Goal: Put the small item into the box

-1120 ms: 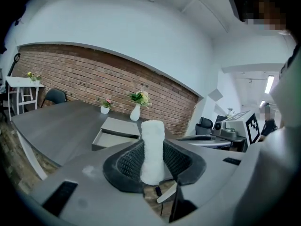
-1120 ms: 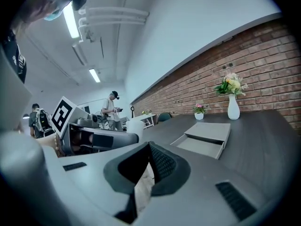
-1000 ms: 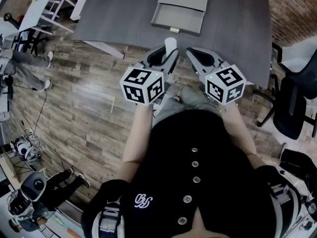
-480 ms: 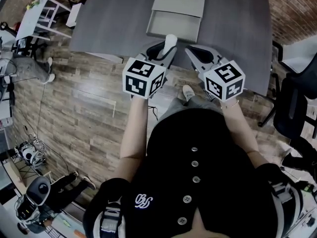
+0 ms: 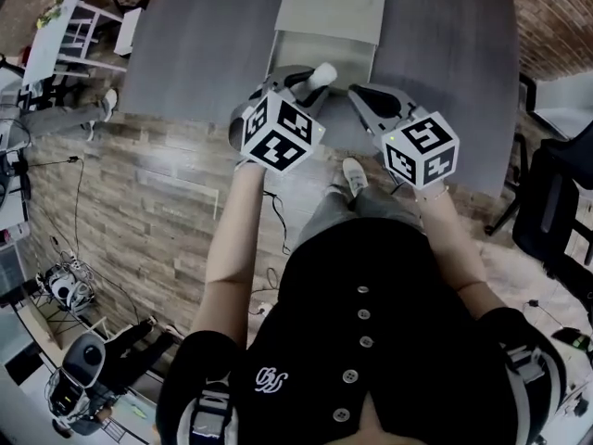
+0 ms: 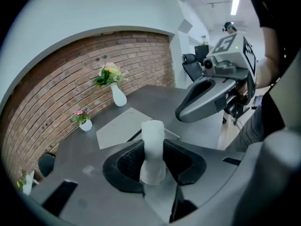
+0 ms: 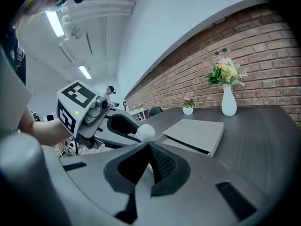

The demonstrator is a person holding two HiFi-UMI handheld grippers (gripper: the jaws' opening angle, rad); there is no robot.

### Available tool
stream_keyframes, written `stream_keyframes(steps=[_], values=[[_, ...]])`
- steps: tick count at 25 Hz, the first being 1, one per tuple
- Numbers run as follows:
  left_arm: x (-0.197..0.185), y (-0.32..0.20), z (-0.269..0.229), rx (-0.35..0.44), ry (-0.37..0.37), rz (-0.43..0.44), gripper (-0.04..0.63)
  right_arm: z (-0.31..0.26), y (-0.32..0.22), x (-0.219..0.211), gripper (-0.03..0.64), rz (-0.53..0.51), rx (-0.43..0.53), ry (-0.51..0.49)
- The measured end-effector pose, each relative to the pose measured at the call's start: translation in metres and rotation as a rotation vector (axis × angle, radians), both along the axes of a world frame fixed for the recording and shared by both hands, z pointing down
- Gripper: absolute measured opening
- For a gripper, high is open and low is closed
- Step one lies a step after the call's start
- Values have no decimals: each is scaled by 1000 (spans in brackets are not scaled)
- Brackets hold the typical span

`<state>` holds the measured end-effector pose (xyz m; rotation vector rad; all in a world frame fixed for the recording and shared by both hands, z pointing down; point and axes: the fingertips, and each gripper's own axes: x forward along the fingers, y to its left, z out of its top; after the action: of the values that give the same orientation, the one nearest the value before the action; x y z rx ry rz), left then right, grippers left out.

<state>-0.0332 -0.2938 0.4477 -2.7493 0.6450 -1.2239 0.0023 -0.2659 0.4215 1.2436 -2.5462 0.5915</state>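
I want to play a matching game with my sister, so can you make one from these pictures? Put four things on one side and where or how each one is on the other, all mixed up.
Things:
1. white item
2. right gripper
3. box
4. tall vase

Places and states:
A. holds flowers
B. lies open on the table
C. jaws shut, nothing in them
D. clamped in the left gripper

Pairs: 1-D, 2-C, 3-B, 4-A

A red brick wall backs the grey table over wood-plank floor.
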Motion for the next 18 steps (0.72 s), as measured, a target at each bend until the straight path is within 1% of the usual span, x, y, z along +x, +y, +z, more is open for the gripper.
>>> stream_keyframes(steps=[5, 9, 12, 15, 18], values=[[14, -34, 32, 7, -119, 85, 124, 21, -26, 13, 2, 6, -29, 9], [17, -55, 62, 20, -264, 170, 124, 42, -35, 22, 2, -1, -66, 9], [23, -66, 83, 24, -350, 232, 124, 58, -41, 29, 2, -17, -88, 16], [30, -71, 107, 10, -422, 303, 124, 66, -49, 38, 2, -8, -111, 0], [33, -76, 129, -12, -471, 328, 124, 72, -53, 44, 2, -6, -125, -19]])
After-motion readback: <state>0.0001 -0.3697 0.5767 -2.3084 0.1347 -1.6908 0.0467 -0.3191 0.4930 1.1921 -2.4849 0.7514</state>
